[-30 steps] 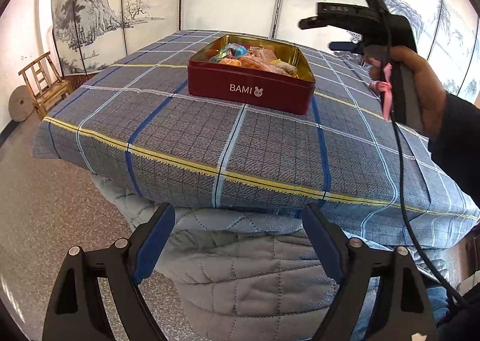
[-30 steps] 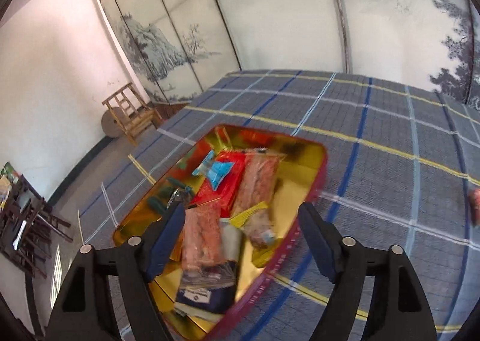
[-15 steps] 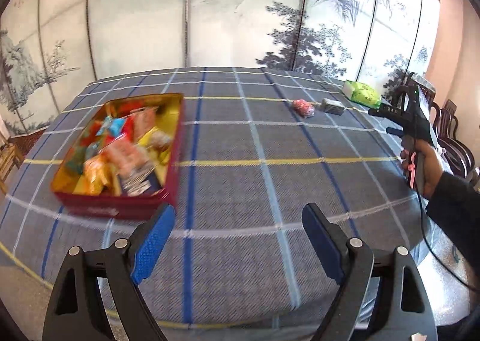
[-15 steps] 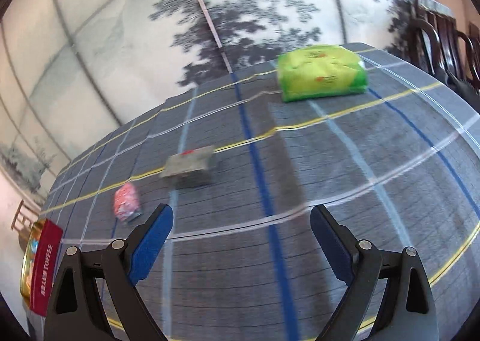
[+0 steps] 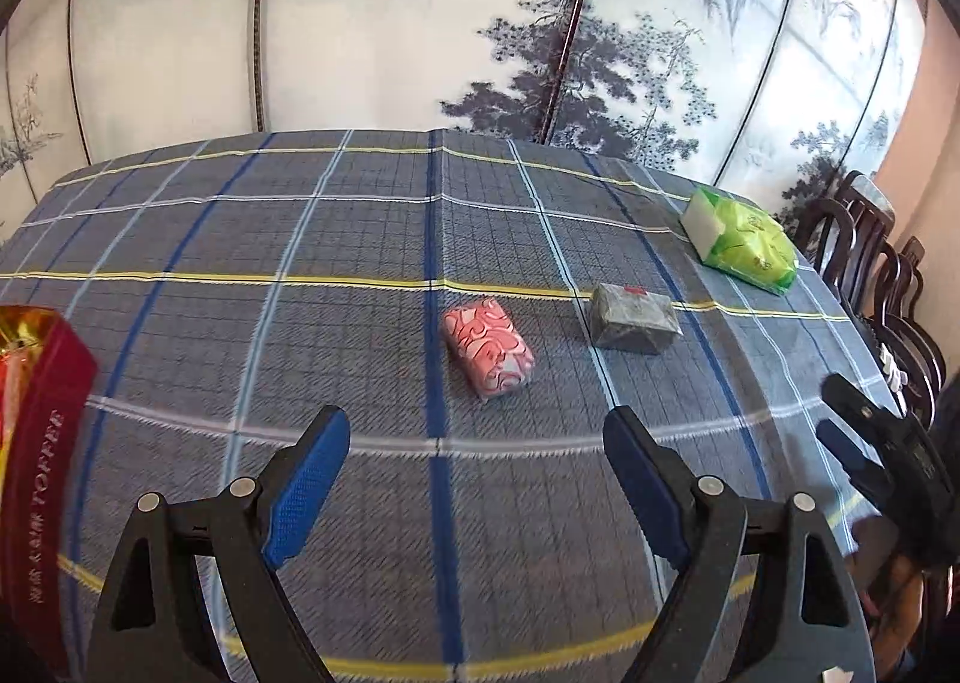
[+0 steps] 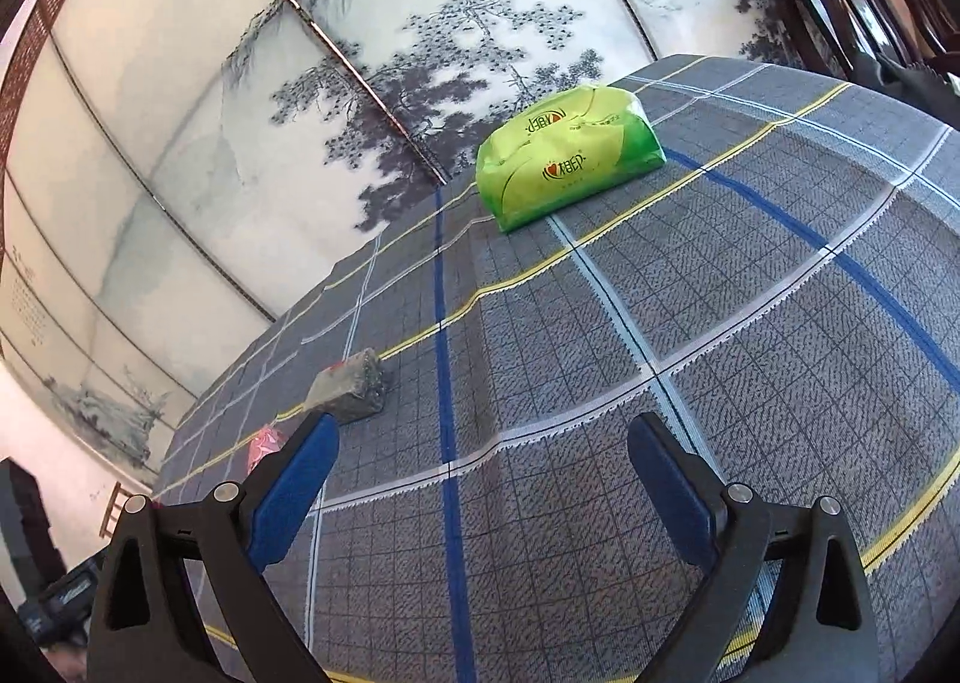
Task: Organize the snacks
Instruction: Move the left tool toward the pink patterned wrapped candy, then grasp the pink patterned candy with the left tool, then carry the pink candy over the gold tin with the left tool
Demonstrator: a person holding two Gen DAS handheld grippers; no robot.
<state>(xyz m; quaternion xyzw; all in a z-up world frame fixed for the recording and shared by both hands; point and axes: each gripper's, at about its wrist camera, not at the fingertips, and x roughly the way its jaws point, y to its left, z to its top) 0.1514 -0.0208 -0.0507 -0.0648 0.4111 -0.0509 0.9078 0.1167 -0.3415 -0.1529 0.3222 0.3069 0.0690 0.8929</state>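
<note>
Both views have swung from the red tin [image 5: 36,443] to loose packets mid-frame: left claw [image 5: 474,479] apart and empty, right claw [image 6: 480,479] just widened, empty, facing the green pack [image 6: 564,155].

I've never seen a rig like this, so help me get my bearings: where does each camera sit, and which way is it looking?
Left wrist view: rides the left gripper, looking down across the plaid tablecloth at the pink packet; its open, empty jaws show, plus the right gripper at the edge.
Right wrist view: rides the right gripper, looking low across the cloth toward the green pack; its jaws, empty, have just been opening.
Shared: the pink packet, grey packet, green pack, cloth and painted screen.
</note>
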